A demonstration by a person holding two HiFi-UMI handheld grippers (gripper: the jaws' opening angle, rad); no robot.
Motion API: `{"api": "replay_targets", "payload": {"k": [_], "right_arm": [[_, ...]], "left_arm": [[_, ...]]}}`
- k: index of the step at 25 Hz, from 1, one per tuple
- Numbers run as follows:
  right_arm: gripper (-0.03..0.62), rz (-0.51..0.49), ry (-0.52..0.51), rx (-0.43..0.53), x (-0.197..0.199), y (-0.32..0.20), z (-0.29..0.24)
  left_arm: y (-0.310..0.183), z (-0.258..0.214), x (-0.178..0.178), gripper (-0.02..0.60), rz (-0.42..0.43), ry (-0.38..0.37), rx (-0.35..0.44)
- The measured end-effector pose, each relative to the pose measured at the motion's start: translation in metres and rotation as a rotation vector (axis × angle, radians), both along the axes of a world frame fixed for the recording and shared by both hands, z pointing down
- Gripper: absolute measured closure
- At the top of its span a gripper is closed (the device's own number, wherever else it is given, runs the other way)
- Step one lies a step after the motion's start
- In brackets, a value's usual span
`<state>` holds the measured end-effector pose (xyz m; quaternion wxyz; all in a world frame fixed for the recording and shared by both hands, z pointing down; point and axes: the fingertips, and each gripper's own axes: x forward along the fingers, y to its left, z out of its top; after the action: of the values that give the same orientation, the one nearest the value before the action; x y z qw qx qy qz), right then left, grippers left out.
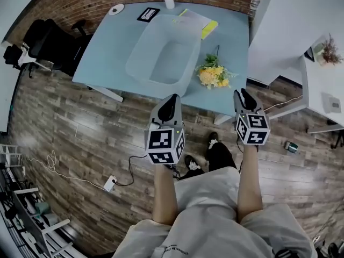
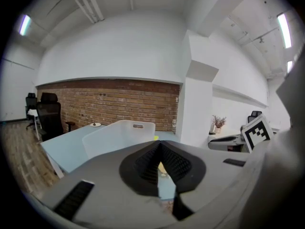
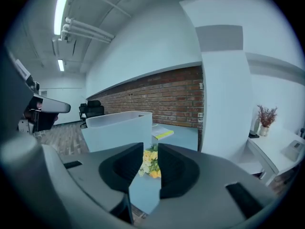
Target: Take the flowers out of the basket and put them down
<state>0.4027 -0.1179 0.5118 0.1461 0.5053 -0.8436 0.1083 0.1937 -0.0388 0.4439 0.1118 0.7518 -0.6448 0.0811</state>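
A bunch of yellow and white flowers [image 1: 214, 75] lies on the light-blue table [image 1: 107, 47], just right of the translucent white basket [image 1: 161, 52]. The basket looks empty inside. Both grippers hover off the table's near edge, over the floor. My left gripper [image 1: 172, 101] points at the basket's near end, its pads meeting at the tips [image 2: 159, 149] with nothing held. My right gripper [image 1: 242, 94] is open and holds nothing; between its pads [image 3: 150, 151] the flowers [image 3: 151, 162] show on the table ahead, beside the basket [image 3: 119, 128].
Behind the basket lie a yellow-edged notebook [image 1: 203, 24], a black card [image 1: 148, 14], a white bottle [image 1: 169, 0] and a white disc [image 1: 116, 9]. Black office chairs [image 1: 48, 42] stand at the left. A white desk with a dried plant [image 1: 329, 52] is at the right.
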Motion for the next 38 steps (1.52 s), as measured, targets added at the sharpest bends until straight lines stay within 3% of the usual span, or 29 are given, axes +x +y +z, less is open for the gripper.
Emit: {"api": "replay_targets", "payload": {"k": [7, 13, 21, 27, 33, 38], "right_arm": [[0.477, -0.103, 0.023, 0.037, -0.006, -0.024, -0.022], [0.501, -0.258, 0.02, 0.068, -0.014, -0.034, -0.041], [0.556, -0.364, 0.005, 0.078, 0.021, -0.054, -0.044], [0.597, -0.405, -0.044, 0.074, 0.035, -0.06, -0.044], [0.599, -0.456, -0.212, -0.105, 0.029, -0.041, -0.021], [0.603, -0.478, -0.097, -0.091, 0.034, -0.044, -0.011]], "left_arm": [[-0.018, -0.013, 0.02, 0.563, -0.026, -0.073, 0.007], [-0.04, -0.026, 0.043, 0.563, -0.107, -0.05, 0.035], [-0.062, -0.03, 0.094, 0.562, -0.137, -0.068, 0.071], [-0.066, 0.007, 0.13, 0.563, -0.199, 0.102, 0.032], [-0.069, 0.015, 0.156, 0.563, -0.141, -0.009, -0.025], [-0.075, 0.016, 0.16, 0.563, -0.144, -0.033, -0.031]]}}
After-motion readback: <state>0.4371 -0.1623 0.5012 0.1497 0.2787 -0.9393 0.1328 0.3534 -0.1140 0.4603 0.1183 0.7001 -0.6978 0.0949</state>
